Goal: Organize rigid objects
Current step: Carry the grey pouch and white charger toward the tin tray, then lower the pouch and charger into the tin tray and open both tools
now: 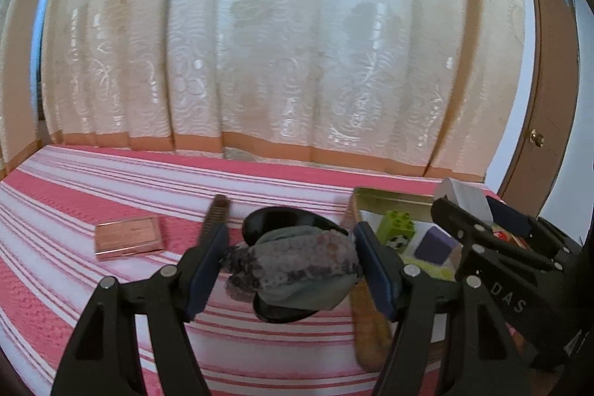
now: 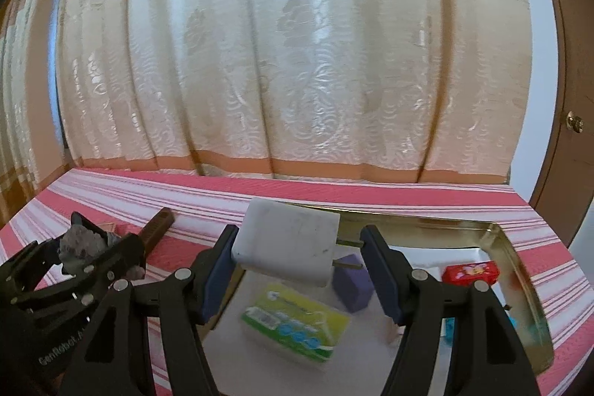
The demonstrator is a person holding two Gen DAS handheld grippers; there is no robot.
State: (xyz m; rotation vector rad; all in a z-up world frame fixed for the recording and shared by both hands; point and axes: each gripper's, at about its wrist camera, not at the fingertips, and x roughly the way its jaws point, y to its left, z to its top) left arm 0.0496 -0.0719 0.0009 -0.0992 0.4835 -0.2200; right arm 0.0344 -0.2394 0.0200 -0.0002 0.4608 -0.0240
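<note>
The right claw (image 2: pixel 297 270) is clamped on a white plug-in charger block (image 2: pixel 287 249), held above the gold metal tin (image 2: pixel 527 288) at the bed's right edge; it is best lowered onto a bare patch before release. The left claw (image 1: pixel 287 266) is closed on a grey crumpled cloth (image 1: pixel 297 266), kept clear beside the tin.

A bed (image 1: pixel 74 195) covered in a pink-and-white striped spread carries everything. On its left part lies a flat copper-coloured case (image 1: pixel 128 236), with a dark brown comb (image 1: pixel 217 210) just to its right. A shallow gold metal tray (image 2: pixel 519 266) sits on the right side of the bed. Between comb and tray, a wooden strip (image 1: pixel 369 333) lies near the front.
</note>
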